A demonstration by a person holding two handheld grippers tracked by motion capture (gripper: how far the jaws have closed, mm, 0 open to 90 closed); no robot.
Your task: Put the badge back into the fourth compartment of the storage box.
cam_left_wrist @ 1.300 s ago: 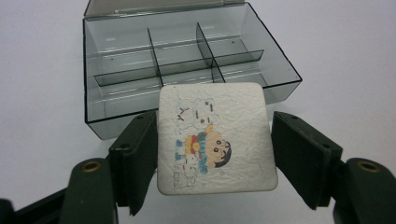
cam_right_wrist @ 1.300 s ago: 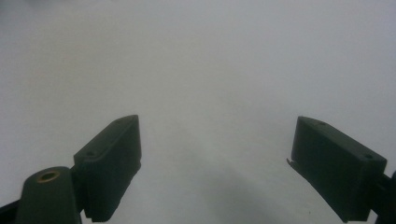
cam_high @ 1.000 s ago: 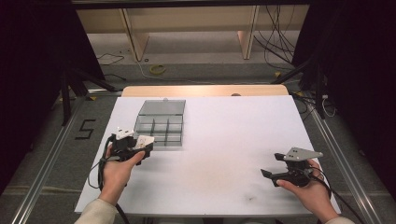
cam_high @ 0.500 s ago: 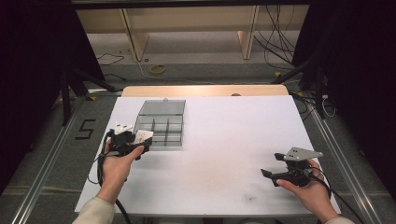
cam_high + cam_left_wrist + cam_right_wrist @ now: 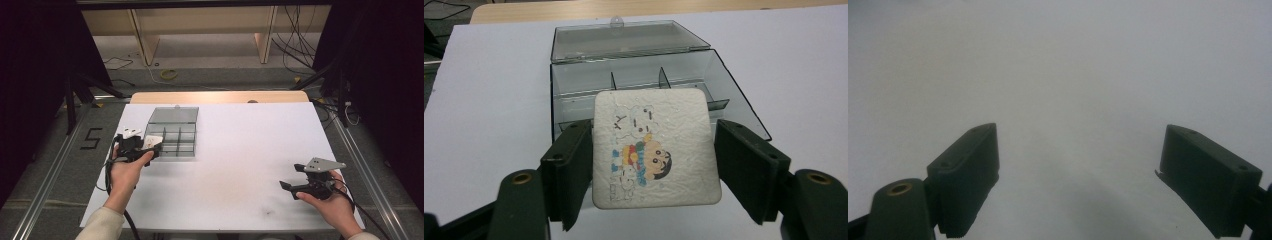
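Observation:
A white square coaster with a cartoon picture is held flat between the jaws of my left gripper, which is shut on it. In the high view this left gripper hovers at the near left edge of a clear plastic compartment box with its lid folded back. The box lies just beyond the coaster, its compartments looking bare. My right gripper rests low at the table's near right, jaws wide apart, and in its own view the right gripper has nothing but white tabletop between them.
The white table spreads between the two hands. A wooden strip borders its far edge. Cables and a shelf frame lie on the floor beyond; dark curtains stand at both sides.
My left hand has carried the coaster a little up and toward the box's near left corner. The right hand has stayed put.

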